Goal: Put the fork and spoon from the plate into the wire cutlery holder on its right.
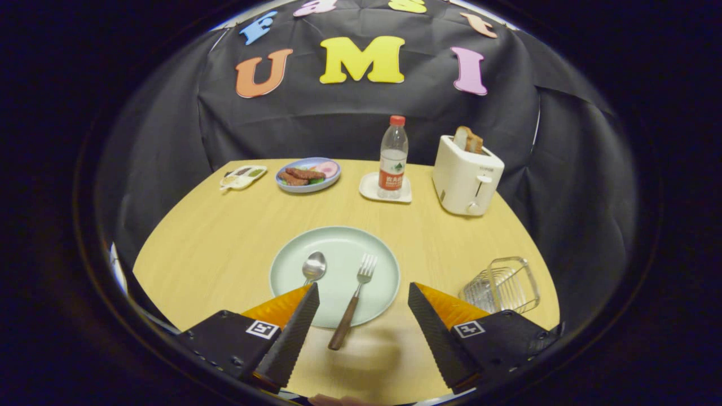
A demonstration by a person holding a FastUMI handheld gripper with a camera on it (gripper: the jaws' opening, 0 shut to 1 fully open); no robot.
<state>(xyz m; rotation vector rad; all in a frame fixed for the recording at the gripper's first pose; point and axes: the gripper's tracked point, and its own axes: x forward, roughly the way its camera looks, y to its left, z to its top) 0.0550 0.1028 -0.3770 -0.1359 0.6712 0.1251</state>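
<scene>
A pale green plate point(338, 248) lies on the wooden table just ahead of my fingers. On it rests a fork point(355, 296) with a brown wooden handle that sticks out over the plate's near rim, between my fingers. A metal spoon point(313, 267) lies to the fork's left, its handle hidden behind my left finger. The wire cutlery holder point(502, 285) stands to the right of the plate, beyond my right finger. My gripper point(364, 287) is open and hovers above the plate's near edge, holding nothing.
At the back of the table stand a white toaster point(465, 175) with bread slices, a water bottle point(393, 158) on a white coaster, a blue plate of food point(308, 173) and a small white dish point(242, 177). Black cloth walls surround the table.
</scene>
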